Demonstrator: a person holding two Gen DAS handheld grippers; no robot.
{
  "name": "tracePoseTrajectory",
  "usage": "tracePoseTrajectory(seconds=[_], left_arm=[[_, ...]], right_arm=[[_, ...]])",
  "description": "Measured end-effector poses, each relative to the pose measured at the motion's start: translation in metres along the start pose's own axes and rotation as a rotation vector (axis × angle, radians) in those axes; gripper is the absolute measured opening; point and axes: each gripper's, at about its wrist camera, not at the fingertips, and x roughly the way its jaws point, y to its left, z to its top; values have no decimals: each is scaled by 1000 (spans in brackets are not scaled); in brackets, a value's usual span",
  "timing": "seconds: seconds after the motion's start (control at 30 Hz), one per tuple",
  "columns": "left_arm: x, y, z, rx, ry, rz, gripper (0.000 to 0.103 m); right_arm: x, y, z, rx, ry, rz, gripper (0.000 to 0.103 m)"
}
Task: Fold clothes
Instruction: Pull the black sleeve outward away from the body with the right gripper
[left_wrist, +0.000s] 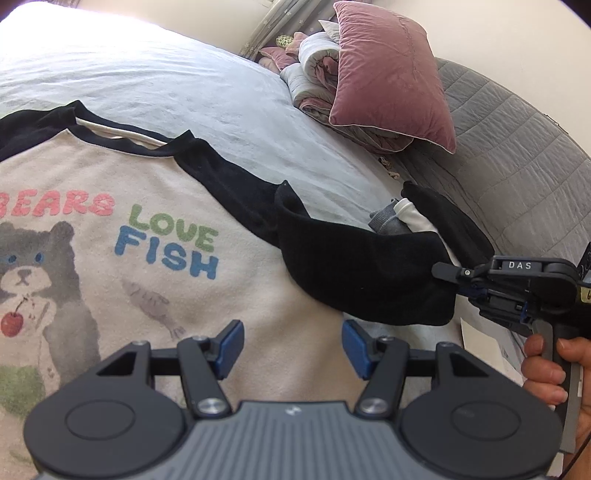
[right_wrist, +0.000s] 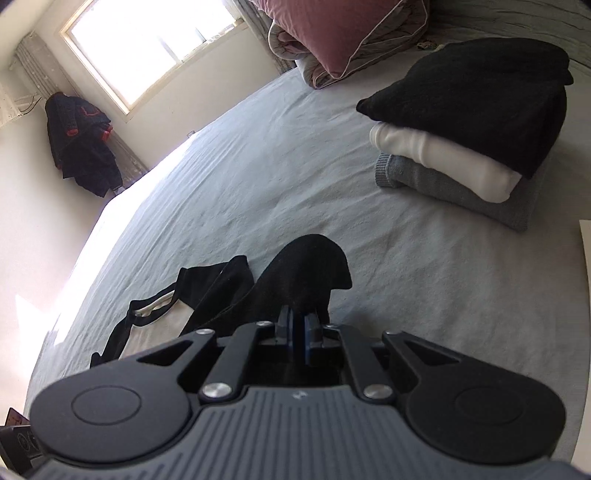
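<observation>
A cream raglan T-shirt (left_wrist: 147, 280) with black sleeves and a bear print is laid face up on the pale blue bedsheet (left_wrist: 207, 92), and the sleeve fold is the step in hand. The right gripper (left_wrist: 441, 272) is seen clamped on the end of the black sleeve (left_wrist: 354, 269), its jaws pressed together with the cloth pinched between them; in the right wrist view the blue pads (right_wrist: 307, 332) are nearly touching, with black fabric bunched up just ahead of them. The sleeve is lifted off the sheet and is being carried in across the shirt's side, a hand (left_wrist: 546, 373) gripping the handle at the right edge. The left gripper (left_wrist: 293, 345) is held over the lower part of the shirt body with its jaws apart and nothing between them. A stack of folded garments (right_wrist: 469, 140), black on white on grey, is waiting well apart on the sheet, near a pink pillow (left_wrist: 391, 70). Next, it seems, the sleeve needs to be drawn flat across the chest and laid down without a twist, and the shirt body probably needs to be pinned by the left gripper so that it is not dragged along.
</observation>
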Motion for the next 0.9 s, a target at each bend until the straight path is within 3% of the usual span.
tracePoseTrajectory(seconds=[0.13, 0.23, 0.53, 0.6, 0.73, 0.9], left_arm=[[-2, 0, 1, -6, -4, -3, 59], [-2, -1, 1, -5, 0, -1, 59], [1, -2, 3, 17, 3, 14, 57], [4, -1, 13, 18, 10, 21, 49], [14, -3, 38, -4, -9, 9, 48], [52, -18, 64, 90, 2, 79, 48]], right_arm=[[-20, -8, 8, -58, -130, -166, 7], [-27, -14, 10, -96, -180, -235, 7], [-34, -24, 11, -151, -273, -283, 7], [-38, -23, 13, -168, -314, -298, 7], [-45, -20, 15, -231, -418, -342, 7], [-40, -19, 18, -276, -460, -374, 7]])
